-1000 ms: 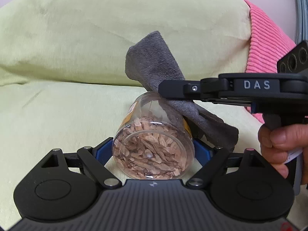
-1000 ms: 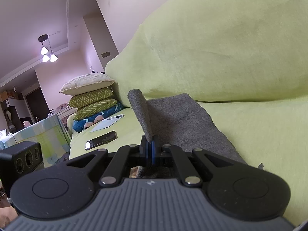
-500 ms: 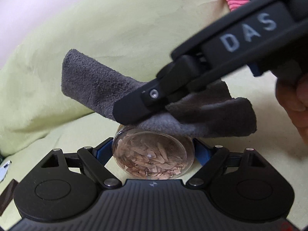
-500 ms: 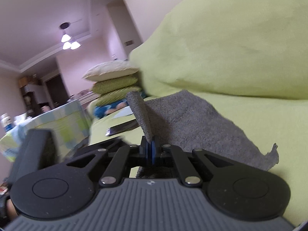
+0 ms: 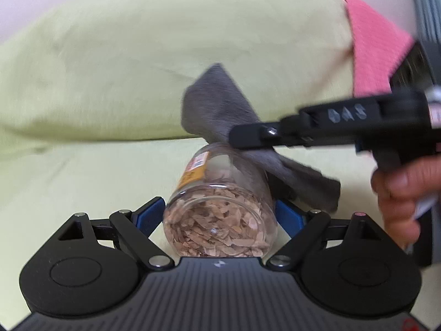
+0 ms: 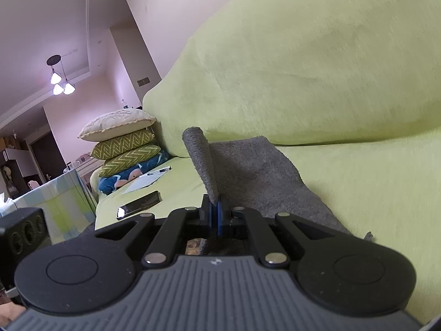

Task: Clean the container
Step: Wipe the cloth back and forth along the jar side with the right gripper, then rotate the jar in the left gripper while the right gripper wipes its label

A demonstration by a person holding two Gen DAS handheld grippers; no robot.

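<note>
Left gripper (image 5: 220, 215) is clenched on a clear jar (image 5: 220, 209) of tan flakes, its blue pads pressing the jar's sides at 9 and 3 o'clock; the jar lies on its side, base toward the camera, above the yellow-green sofa seat (image 5: 82, 182). Right gripper (image 6: 214, 216) is clamped on a grey cloth (image 6: 248, 171), which stands up between its pads toward 12 o'clock and spreads away to 3 o'clock. From the left wrist view, that cloth (image 5: 220, 110) drapes over the jar's upper right side. A phone (image 6: 139, 206) and stacked pillows (image 6: 124, 140) lie toward 10 o'clock on the sofa.
</note>
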